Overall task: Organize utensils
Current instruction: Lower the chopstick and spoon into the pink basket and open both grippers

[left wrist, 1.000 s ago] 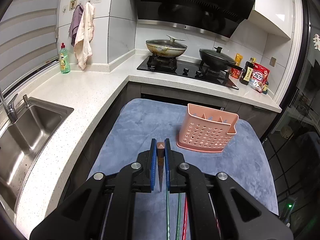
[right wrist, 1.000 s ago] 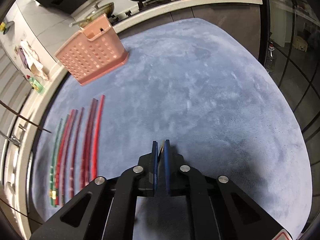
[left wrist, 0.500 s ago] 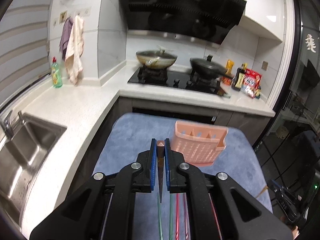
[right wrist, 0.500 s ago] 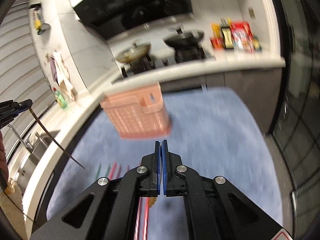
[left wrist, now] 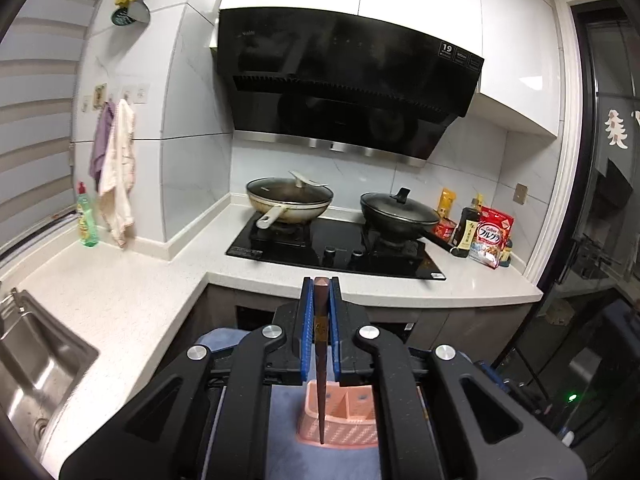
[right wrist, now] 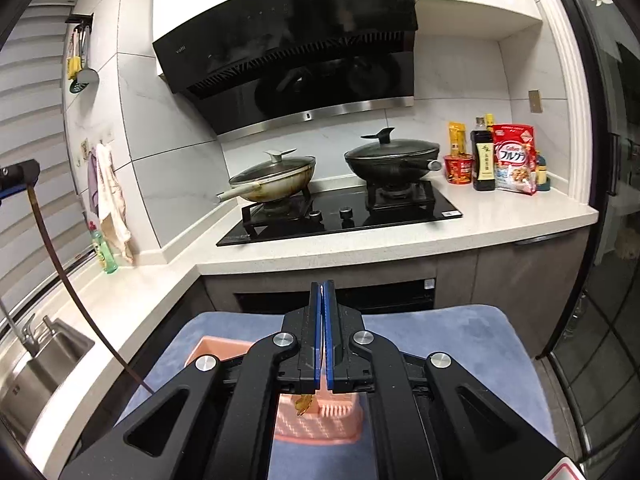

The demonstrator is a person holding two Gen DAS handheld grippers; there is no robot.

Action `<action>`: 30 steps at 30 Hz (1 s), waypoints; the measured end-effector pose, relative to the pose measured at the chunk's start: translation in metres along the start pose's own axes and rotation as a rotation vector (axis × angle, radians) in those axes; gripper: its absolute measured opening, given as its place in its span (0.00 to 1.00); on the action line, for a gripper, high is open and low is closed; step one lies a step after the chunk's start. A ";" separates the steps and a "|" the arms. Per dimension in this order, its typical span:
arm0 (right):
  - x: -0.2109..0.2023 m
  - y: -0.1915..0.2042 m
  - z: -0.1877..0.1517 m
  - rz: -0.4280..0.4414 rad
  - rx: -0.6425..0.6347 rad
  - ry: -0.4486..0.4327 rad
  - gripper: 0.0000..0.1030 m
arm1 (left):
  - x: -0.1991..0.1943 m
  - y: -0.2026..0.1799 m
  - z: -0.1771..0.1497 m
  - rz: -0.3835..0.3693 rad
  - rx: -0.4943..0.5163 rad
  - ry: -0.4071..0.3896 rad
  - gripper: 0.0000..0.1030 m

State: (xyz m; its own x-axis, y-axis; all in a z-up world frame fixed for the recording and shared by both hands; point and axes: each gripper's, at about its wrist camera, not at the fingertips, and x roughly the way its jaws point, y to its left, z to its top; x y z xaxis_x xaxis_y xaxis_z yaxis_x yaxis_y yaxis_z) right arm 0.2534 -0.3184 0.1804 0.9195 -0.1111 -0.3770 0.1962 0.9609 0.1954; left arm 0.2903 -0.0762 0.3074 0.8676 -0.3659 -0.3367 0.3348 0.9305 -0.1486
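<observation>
My left gripper (left wrist: 321, 280) is shut on a dark brown chopstick (left wrist: 320, 360), held upright with its tip pointing down over the pink utensil basket (left wrist: 352, 436). The same chopstick (right wrist: 60, 264) shows at the left of the right wrist view. My right gripper (right wrist: 324, 284) is shut on a thin amber utensil (right wrist: 304, 405), whose lower end hangs just above the basket (right wrist: 212, 350). The basket stands on a blue mat (right wrist: 460, 344).
A white counter (left wrist: 120, 300) runs along the left, with a sink (left wrist: 36, 376). A stove with two lidded pans (left wrist: 290, 198) stands behind. Bottles and a cereal bag (left wrist: 490, 236) stand at the back right. A dish-soap bottle (left wrist: 86, 216) stands under hanging towels.
Both grippers have risen and tilted up towards the stove, and now sit over the basket. The chopsticks lying on the mat have dropped out of view.
</observation>
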 end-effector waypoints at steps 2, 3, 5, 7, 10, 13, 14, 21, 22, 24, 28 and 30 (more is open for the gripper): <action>0.014 0.003 0.000 -0.005 -0.009 0.010 0.03 | 0.014 -0.002 0.003 0.002 -0.004 -0.004 0.07; 0.021 0.005 -0.001 -0.005 -0.014 0.016 0.03 | 0.019 -0.002 0.005 0.003 -0.005 -0.006 0.07; 0.031 0.007 -0.004 -0.007 -0.023 0.028 0.03 | 0.030 -0.004 0.006 0.008 -0.002 -0.005 0.07; 0.041 0.007 -0.009 -0.009 -0.028 0.043 0.03 | 0.042 -0.004 0.004 0.008 -0.001 0.005 0.07; 0.053 0.004 -0.018 -0.018 -0.020 0.065 0.03 | 0.055 -0.004 -0.001 0.012 -0.003 0.024 0.07; 0.065 -0.003 -0.027 -0.018 0.002 0.101 0.03 | 0.070 0.000 -0.012 0.010 -0.014 0.055 0.07; 0.069 -0.006 -0.030 -0.015 0.008 0.113 0.03 | 0.075 0.001 -0.017 0.013 -0.017 0.068 0.07; 0.062 -0.011 -0.033 -0.016 0.027 0.114 0.20 | 0.084 0.007 -0.040 0.056 -0.005 0.122 0.31; 0.057 -0.013 -0.032 -0.006 0.037 0.109 0.24 | 0.083 0.010 -0.042 0.056 -0.010 0.124 0.39; 0.041 -0.013 -0.029 0.005 0.041 0.088 0.31 | 0.075 0.014 -0.045 0.062 -0.013 0.120 0.47; 0.005 -0.016 -0.028 0.027 0.057 0.078 0.34 | 0.050 0.019 -0.054 0.067 -0.003 0.122 0.59; -0.016 -0.018 -0.033 0.037 0.075 0.082 0.36 | 0.037 0.021 -0.061 0.076 0.009 0.118 0.65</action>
State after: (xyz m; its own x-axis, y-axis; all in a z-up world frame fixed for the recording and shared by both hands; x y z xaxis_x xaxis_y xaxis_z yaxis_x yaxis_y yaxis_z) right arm 0.2236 -0.3256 0.1530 0.8963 -0.0517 -0.4403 0.1903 0.9419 0.2767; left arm 0.3065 -0.0712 0.2351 0.8415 -0.2930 -0.4539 0.2732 0.9556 -0.1103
